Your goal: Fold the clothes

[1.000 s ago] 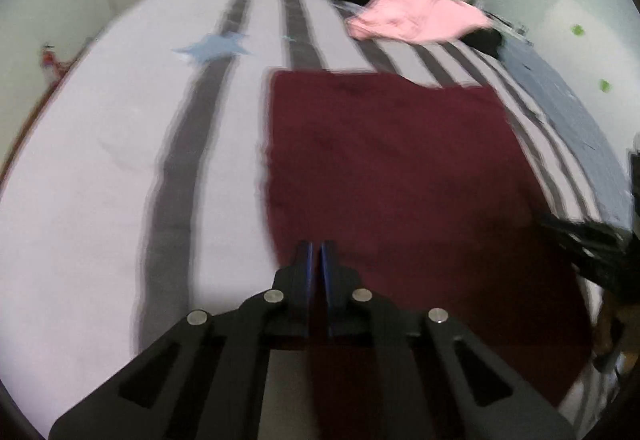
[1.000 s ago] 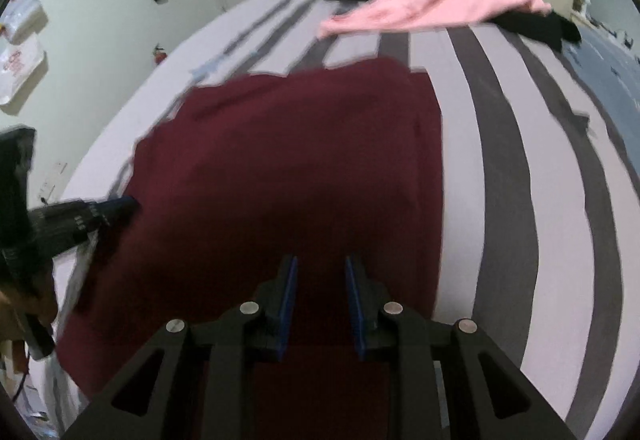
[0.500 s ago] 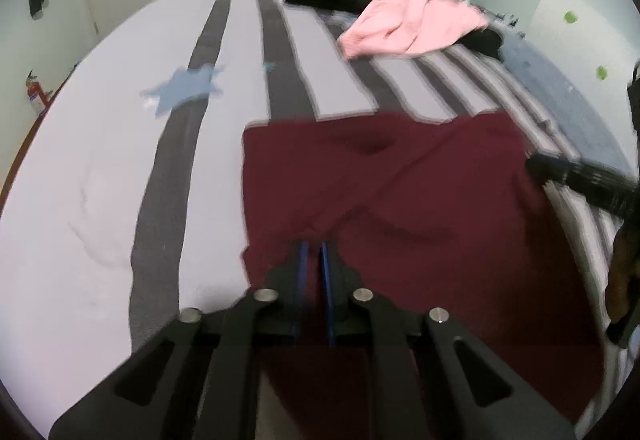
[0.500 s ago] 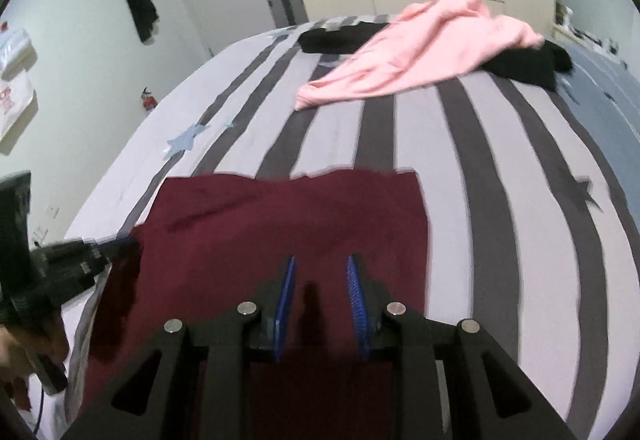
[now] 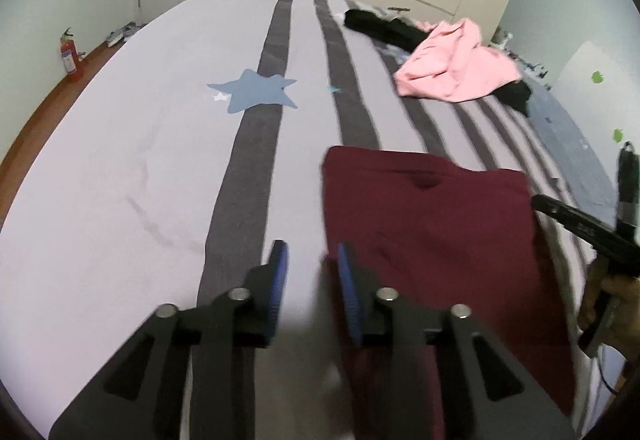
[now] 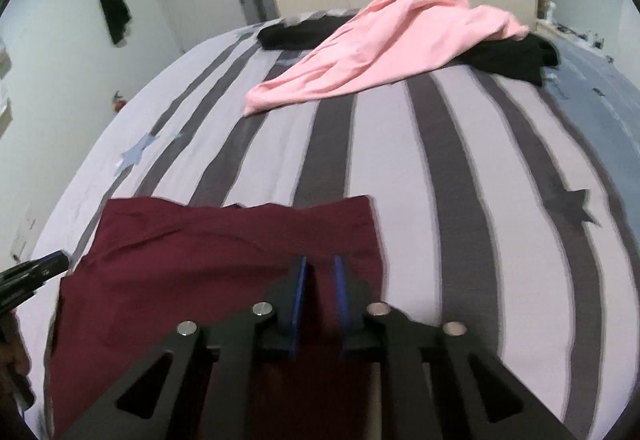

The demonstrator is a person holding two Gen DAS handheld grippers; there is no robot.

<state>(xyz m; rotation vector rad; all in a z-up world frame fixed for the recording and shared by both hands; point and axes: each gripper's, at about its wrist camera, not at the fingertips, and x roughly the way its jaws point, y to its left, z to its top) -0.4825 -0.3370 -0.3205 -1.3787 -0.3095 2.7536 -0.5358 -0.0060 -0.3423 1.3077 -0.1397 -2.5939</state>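
Note:
A dark red garment lies folded flat on the striped bed, also in the right wrist view. My left gripper is open and empty, at the garment's near left edge. My right gripper is open by a narrow gap and empty, above the garment's near right part. The right gripper's black body shows at the right of the left wrist view. The left gripper's tip shows at the left of the right wrist view.
A pink garment lies over black clothes at the far end of the bed. A blue cloth lies at the right side. Wardrobes, a door and a red fire extinguisher stand around the room.
My left gripper has opened and let go of the red garment. Both grippers pulled back toward the near edge; the garment's far half now lies folded over, so it looks shorter.

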